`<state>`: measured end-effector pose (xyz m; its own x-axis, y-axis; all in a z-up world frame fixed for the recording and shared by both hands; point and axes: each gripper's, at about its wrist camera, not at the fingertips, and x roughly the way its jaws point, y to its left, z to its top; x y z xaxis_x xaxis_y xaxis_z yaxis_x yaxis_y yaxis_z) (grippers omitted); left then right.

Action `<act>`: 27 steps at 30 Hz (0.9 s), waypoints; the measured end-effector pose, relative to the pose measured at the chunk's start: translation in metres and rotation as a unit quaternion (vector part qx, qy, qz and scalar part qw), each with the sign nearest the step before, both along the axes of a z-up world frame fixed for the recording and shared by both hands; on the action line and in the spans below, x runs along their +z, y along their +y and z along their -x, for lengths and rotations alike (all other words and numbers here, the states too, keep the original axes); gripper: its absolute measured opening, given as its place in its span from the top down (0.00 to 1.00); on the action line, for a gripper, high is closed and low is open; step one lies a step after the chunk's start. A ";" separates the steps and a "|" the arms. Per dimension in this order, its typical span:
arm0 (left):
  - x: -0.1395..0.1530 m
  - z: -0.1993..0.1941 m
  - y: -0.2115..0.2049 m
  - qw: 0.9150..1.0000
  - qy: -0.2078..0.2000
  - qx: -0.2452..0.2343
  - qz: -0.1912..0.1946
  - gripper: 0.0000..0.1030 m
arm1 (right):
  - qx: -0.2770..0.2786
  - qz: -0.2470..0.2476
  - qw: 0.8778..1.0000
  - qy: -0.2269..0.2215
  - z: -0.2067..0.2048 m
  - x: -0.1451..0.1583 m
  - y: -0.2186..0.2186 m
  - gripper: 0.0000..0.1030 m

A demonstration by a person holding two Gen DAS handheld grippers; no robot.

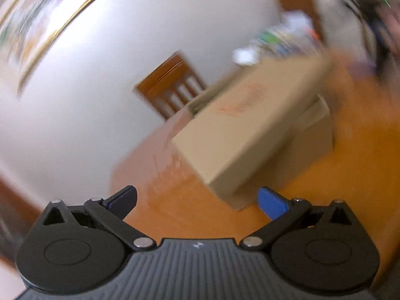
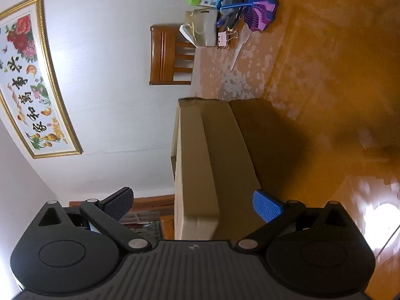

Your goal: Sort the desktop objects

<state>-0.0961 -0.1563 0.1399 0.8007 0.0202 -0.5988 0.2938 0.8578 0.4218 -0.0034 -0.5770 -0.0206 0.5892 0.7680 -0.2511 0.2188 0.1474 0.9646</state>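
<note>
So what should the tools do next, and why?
Probably move the right tool toward the clutter pile past the cardboard box. Both tools look open and empty, the left tool too, and loose things like the binder clip and purple fan lie on the table, not yet sorted.

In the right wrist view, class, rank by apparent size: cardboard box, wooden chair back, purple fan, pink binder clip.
1. cardboard box, though it sits nearest the camera
2. wooden chair back
3. purple fan
4. pink binder clip
</note>
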 end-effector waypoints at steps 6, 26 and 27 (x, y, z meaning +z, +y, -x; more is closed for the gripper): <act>0.026 -0.084 0.079 0.932 0.119 0.081 0.332 0.00 | -0.021 -0.003 1.000 0.009 0.034 0.010 0.030 0.00; -0.139 -0.259 0.157 0.700 0.366 0.159 0.592 0.00 | -0.127 0.081 0.988 0.024 0.034 0.023 0.100 0.00; -0.144 -0.261 0.158 0.693 0.367 0.154 0.601 0.01 | -0.130 0.084 0.988 0.020 0.033 0.024 0.101 0.00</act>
